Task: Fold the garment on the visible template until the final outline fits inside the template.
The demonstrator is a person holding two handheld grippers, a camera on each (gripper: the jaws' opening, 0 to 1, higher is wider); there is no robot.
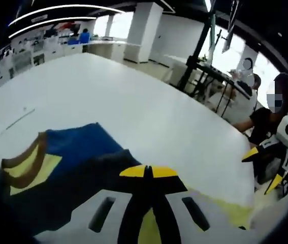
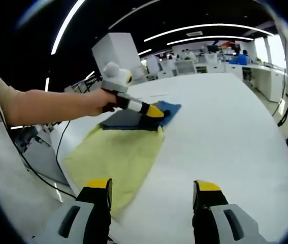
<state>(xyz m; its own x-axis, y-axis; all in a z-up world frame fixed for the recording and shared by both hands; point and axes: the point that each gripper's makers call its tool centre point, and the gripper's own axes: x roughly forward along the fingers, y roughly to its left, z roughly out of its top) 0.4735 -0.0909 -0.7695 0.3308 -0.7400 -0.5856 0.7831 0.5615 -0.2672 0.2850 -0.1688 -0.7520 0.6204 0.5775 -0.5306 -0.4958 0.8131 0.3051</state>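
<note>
A dark blue garment [image 1: 83, 152] with a brown and yellow collar [image 1: 24, 165] lies bunched in front of my left gripper [image 1: 149, 172], whose yellow tips are shut on its dark fold. In the right gripper view the garment [image 2: 133, 118] sits folded on the far end of the yellow template [image 2: 118, 152]. A hand holds the left gripper [image 2: 155, 111] down on it there. A corner of the template [image 1: 235, 213] shows at the lower right in the left gripper view. My right gripper [image 2: 153, 185] hovers open over the near table, off the template; it is also seen as the right gripper [image 1: 262, 169].
The large white table [image 2: 225, 127] stretches wide to the right of the template. Its near-left edge [image 2: 57, 157] drops to cables and a grey floor. A black stand [image 1: 194, 61] and seated people [image 1: 260, 117] are beyond the table's far side.
</note>
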